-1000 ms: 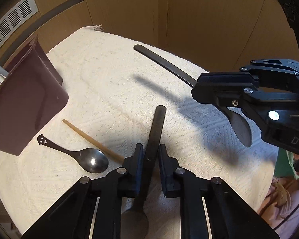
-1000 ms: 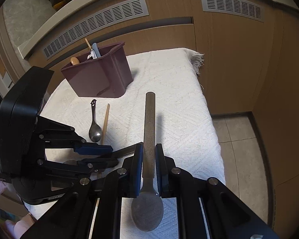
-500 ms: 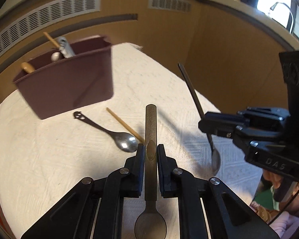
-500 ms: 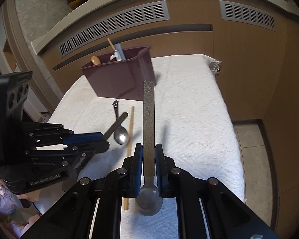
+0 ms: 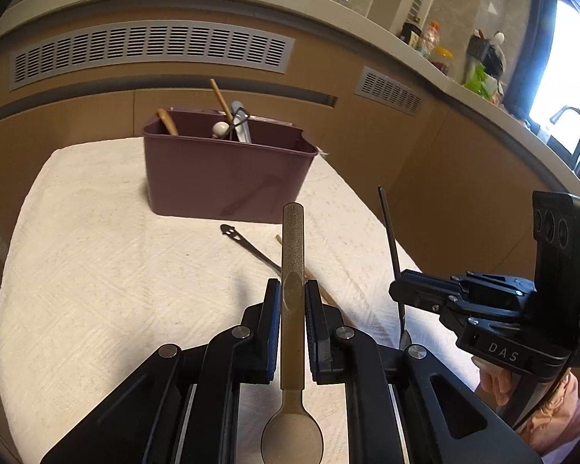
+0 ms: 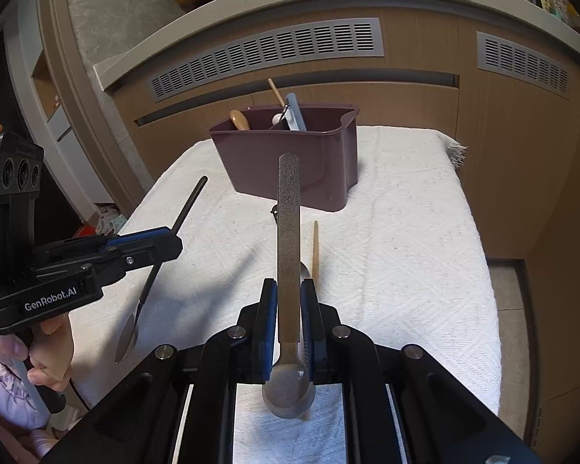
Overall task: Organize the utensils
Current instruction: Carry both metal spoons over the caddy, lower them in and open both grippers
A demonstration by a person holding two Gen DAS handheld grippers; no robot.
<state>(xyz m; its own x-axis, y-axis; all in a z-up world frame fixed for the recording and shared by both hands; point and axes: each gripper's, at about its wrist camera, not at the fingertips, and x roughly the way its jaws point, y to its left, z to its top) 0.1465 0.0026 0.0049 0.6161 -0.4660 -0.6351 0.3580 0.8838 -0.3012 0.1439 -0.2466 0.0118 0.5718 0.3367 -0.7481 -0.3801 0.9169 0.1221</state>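
My left gripper [image 5: 292,294] is shut on a flat-handled spoon [image 5: 292,247], handle pointing forward at the maroon utensil bin [image 5: 228,178]. My right gripper [image 6: 289,294] is shut on a second flat-handled spoon [image 6: 288,208], also aimed at the bin [image 6: 290,166]. Each gripper shows in the other's view, the right one [image 5: 406,294] to the right and the left one [image 6: 166,243] to the left. A small dark spoon with a face-shaped handle end [image 5: 247,245] and a wooden chopstick [image 6: 314,251] lie on the white cloth [image 5: 96,270] between grippers and bin.
The bin holds a wooden spoon [image 6: 239,119], a stick and a blue-grey tool [image 6: 295,114]. The cloth-covered table [image 6: 425,232] ends against a wood-panelled counter with vents [image 6: 266,54]. Floor lies beyond the table's right edge [image 6: 510,290].
Both grippers have lifted and swung their spoons toward the bin, which now sits straight ahead in both views. The spoon and chopstick on the cloth have not moved.
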